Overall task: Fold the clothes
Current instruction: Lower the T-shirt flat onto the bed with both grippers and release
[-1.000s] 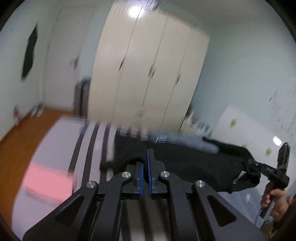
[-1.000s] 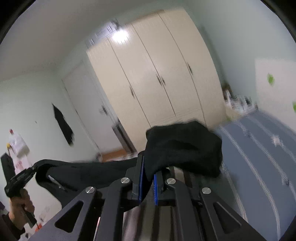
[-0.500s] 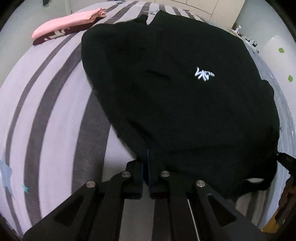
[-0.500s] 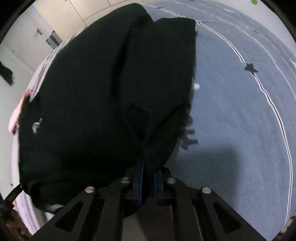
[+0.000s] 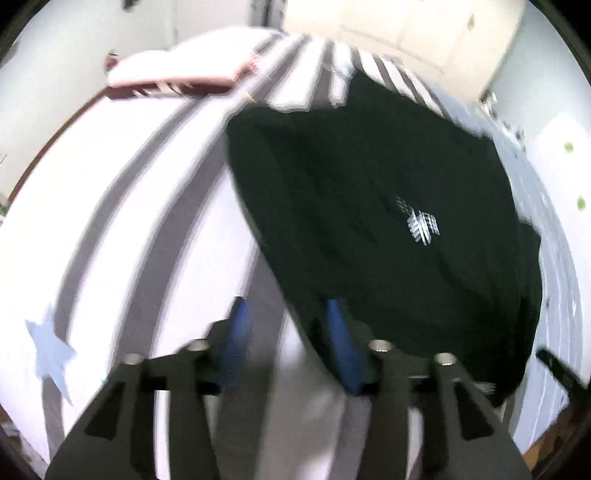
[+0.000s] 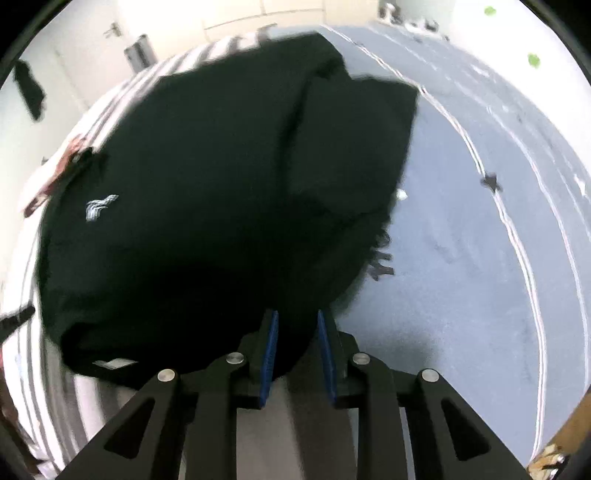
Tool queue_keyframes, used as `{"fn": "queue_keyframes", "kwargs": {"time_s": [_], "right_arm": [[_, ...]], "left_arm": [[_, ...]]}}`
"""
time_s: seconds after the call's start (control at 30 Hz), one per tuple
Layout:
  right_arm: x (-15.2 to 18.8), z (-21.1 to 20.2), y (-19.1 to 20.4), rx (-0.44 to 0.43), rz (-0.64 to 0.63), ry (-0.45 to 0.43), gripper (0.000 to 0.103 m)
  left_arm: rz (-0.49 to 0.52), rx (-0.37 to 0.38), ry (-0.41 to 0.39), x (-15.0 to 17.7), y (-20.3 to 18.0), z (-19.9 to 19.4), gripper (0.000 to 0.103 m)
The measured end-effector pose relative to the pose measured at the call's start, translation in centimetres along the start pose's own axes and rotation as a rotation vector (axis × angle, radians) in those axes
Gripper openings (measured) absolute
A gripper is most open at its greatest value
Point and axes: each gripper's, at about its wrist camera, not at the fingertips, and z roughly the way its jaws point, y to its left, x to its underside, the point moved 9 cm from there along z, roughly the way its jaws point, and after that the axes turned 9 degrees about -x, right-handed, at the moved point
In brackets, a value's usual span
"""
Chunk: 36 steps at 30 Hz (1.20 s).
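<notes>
A black T-shirt (image 5: 369, 206) with a small white logo (image 5: 421, 225) lies spread on the striped bed sheet (image 5: 122, 206). My left gripper (image 5: 286, 332) is open at the shirt's near left corner; the cloth edge touches its right blue pad and the gap shows sheet. In the right wrist view the same shirt (image 6: 203, 184) lies flat with one sleeve folded over. My right gripper (image 6: 297, 339) is open at the near corner, with slack black cloth lying loose between its blue pads.
Folded pink clothes (image 5: 177, 74) lie at the bed's far left. A blue-grey cover (image 6: 461, 258) with white lines fills the bed's right side. A cream wardrobe (image 5: 406, 26) stands behind the bed. The bed's near edge lies just below both grippers.
The shirt went from held up in the air to laid flat on the bed. Both grippers, shut on its corners half a second ago, have now opened and let go.
</notes>
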Motion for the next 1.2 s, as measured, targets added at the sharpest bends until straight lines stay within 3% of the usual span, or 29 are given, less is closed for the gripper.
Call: {"fn": "queue_keyframes", "kwargs": {"time_s": [0.13,0.23,0.37,0.6,0.63,0.67,0.73,0.97,1.1,1.2], "right_arm": [[-4.0,1.8,3.3,-0.062,-0.015,-0.044,0.021],[-7.1,3.0,5.9,-0.109,-0.026,-0.077,0.021],[-11.0,5.1,9.0,-0.163,-0.043,-0.118,0.021],[-15.2,10.0,13.2,-0.215,-0.085,-0.133,0.021],[-15.6,10.6,13.6,-0.222,-0.085,-0.133,0.021],[-15.9,11.1,13.9,-0.225,-0.082,-0.132,0.021],[-16.2,12.1,14.3,-0.227,-0.073,-0.128,0.021],[-15.8,14.7,14.3,-0.186,-0.061,-0.087,0.021],[-14.8,15.5,14.0,-0.169,-0.069,-0.062,0.021],[-14.5,15.7,14.1,-0.155,-0.101,-0.059,0.021]], "left_arm": [[-0.059,-0.033,-0.027,-6.6,3.6,4.9,0.053],[-0.068,-0.018,-0.027,-10.6,4.3,8.0,0.054],[-0.083,0.067,0.004,-14.1,4.4,11.0,0.054],[-0.017,0.052,-0.006,-15.8,4.1,15.5,0.054],[-0.010,0.058,-0.018,-16.1,4.1,15.7,0.048],[-0.003,0.066,-0.027,-16.3,4.0,15.8,0.024],[0.016,0.088,-0.022,-16.3,4.1,15.4,0.004],[-0.079,0.040,-0.122,-16.4,10.6,8.0,0.004],[-0.101,-0.025,-0.049,-13.9,14.9,8.7,0.011],[-0.196,-0.112,-0.014,-13.3,18.7,10.3,0.012]]}}
